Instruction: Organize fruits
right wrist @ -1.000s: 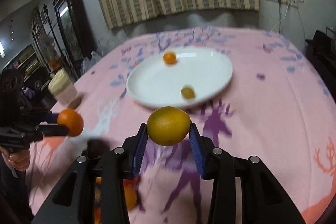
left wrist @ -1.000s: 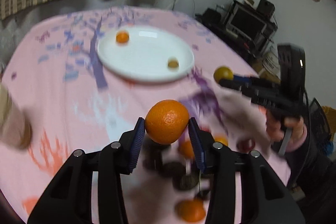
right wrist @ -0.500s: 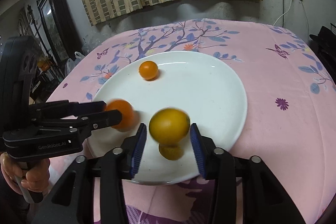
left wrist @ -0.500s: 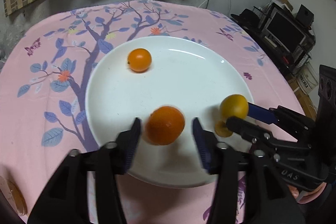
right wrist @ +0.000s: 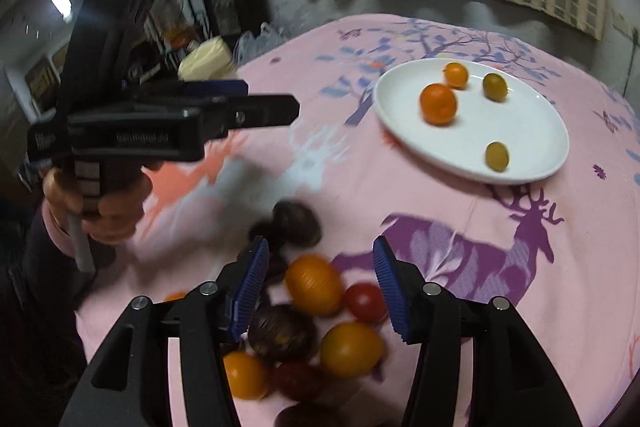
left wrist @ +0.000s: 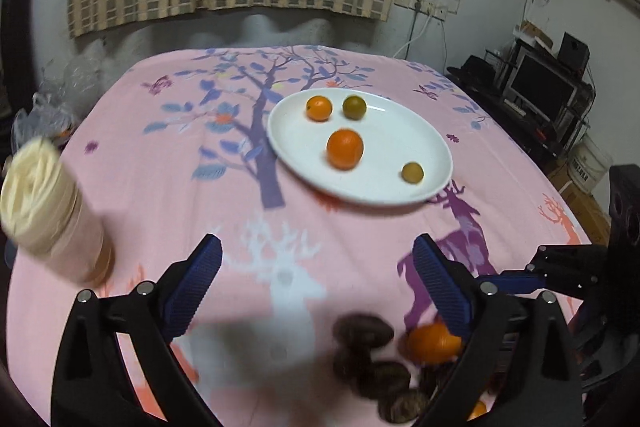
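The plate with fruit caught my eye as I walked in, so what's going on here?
A person is sorting fruit with two handheld grippers. Four pieces sit on the white plate. The left gripper and right gripper are empty, their jaws just opening, over the fruit pile on the pink tablecloth.

Dim indoor light; the white plate [left wrist: 436, 171] is the brightest thing, with faint glare on its rim. Fruit nearer than the plate smears with motion blur. Fisheye curving darkens every corner.
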A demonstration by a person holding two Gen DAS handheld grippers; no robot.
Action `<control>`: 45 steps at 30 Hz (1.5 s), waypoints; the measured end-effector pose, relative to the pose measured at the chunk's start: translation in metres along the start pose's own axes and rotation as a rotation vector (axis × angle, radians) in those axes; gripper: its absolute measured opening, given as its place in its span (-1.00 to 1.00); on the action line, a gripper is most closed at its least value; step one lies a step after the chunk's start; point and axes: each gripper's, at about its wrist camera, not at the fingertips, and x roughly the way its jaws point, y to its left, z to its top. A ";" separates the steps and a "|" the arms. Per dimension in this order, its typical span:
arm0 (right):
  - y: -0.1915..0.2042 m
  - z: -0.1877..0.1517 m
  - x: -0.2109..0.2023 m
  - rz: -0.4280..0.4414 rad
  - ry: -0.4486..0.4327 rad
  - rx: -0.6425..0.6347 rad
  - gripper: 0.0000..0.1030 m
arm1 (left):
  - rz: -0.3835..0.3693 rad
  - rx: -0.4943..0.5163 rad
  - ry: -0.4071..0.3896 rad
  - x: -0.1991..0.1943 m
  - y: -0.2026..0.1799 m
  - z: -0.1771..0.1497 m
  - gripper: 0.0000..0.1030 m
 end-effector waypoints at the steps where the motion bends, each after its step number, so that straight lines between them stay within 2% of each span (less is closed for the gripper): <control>1: 0.010 -0.006 0.002 -0.016 0.012 -0.023 0.06 | -0.013 -0.023 -0.001 -0.003 0.005 -0.009 0.83; 4: 0.022 -0.015 0.013 -0.032 0.052 -0.044 0.05 | -0.023 -0.073 0.039 -0.002 0.014 -0.023 0.83; 7: 0.028 -0.018 0.021 -0.061 0.062 -0.066 0.02 | -0.006 -0.084 0.026 -0.005 0.016 -0.025 0.83; 10: 0.030 -0.020 0.030 -0.116 0.065 -0.097 -0.12 | -0.011 -0.094 0.033 -0.003 0.017 -0.026 0.83; 12: 0.028 -0.020 0.030 -0.146 0.061 -0.108 -0.30 | -0.004 -0.078 0.035 -0.002 0.015 -0.027 0.83; 16: 0.011 -0.017 0.022 -0.107 0.047 -0.029 -0.32 | -0.013 -0.045 0.064 0.002 0.009 -0.031 0.83; 18: -0.004 -0.012 0.010 -0.059 0.003 0.060 -0.32 | -0.036 -0.028 0.086 0.007 0.005 -0.033 0.81; 21: -0.021 -0.010 -0.009 -0.040 -0.070 0.147 -0.32 | -0.055 0.017 0.115 0.014 -0.005 -0.038 0.57; 26: -0.037 -0.013 -0.019 -0.021 -0.094 0.224 -0.32 | -0.112 0.086 0.168 0.029 -0.023 -0.048 0.22; 30: -0.037 -0.015 -0.018 -0.012 -0.089 0.233 -0.32 | -0.096 0.126 0.192 0.038 -0.031 -0.054 0.21; 34: -0.034 -0.016 -0.020 -0.009 -0.093 0.229 -0.32 | -0.101 0.115 0.228 0.049 -0.029 -0.057 0.09; 39: -0.031 -0.016 -0.025 -0.018 -0.110 0.224 -0.32 | -0.099 0.131 0.216 0.050 -0.031 -0.058 -0.06; 41: -0.032 -0.016 -0.026 -0.025 -0.113 0.224 -0.32 | -0.103 0.147 0.209 0.050 -0.034 -0.059 -0.17; 45: -0.035 -0.018 -0.028 -0.012 -0.118 0.235 -0.32 | -0.100 0.138 0.205 0.047 -0.034 -0.059 -0.17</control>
